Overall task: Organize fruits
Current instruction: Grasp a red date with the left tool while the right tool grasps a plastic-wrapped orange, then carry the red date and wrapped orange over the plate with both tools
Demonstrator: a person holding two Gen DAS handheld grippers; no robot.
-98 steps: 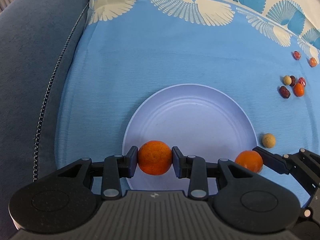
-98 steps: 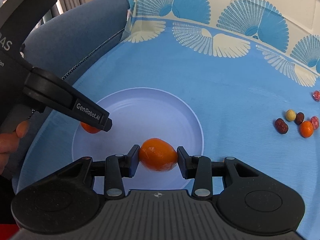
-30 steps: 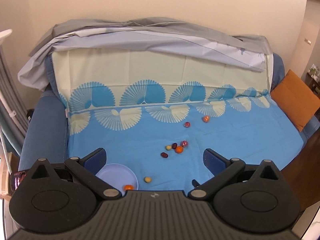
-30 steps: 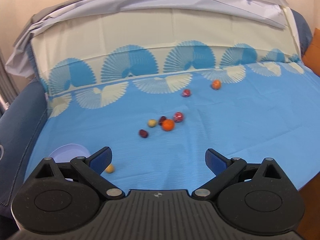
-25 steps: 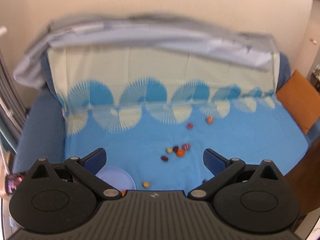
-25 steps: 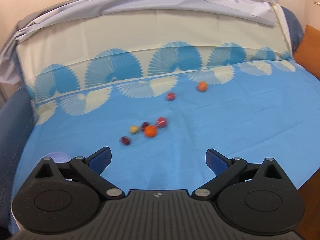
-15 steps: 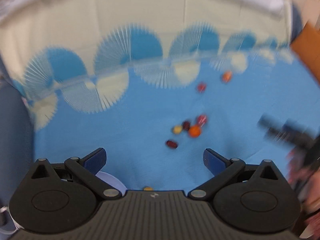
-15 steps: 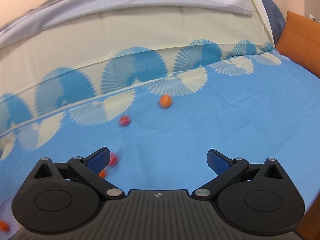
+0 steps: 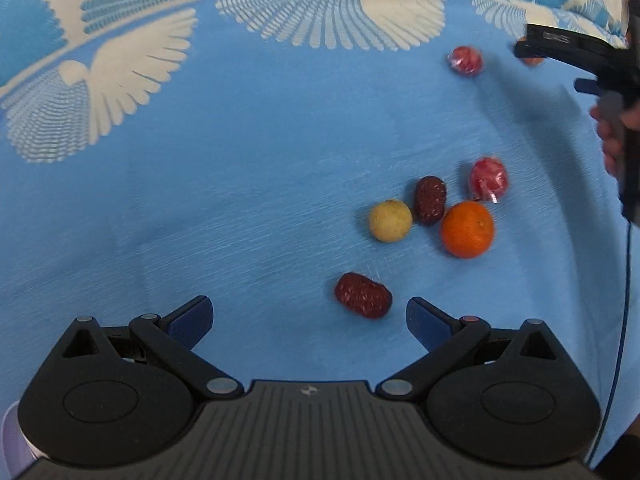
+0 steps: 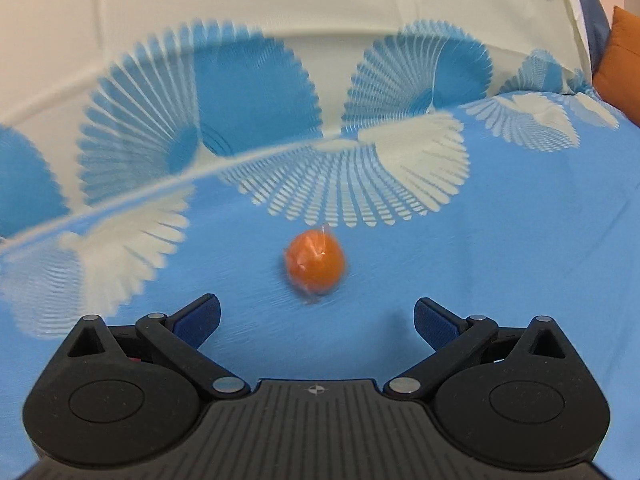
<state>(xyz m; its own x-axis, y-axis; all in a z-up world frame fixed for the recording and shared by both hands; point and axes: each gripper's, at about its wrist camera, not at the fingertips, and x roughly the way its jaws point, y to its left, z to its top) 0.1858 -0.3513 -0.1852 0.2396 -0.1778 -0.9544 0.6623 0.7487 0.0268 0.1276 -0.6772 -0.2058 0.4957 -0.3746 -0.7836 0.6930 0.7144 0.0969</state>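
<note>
Blue cloth (image 9: 240, 200) now fills both views, where half a second ago the sofa back showed. The left gripper (image 9: 310, 316) is spread wide and holds nothing; a dark red date (image 9: 363, 295) lies just before its right finger, with the orange (image 9: 467, 229) beyond. The right gripper (image 10: 317, 320) has come close to a wrapped orange ball (image 10: 315, 266), its fingers wide apart, not touching it.
</note>
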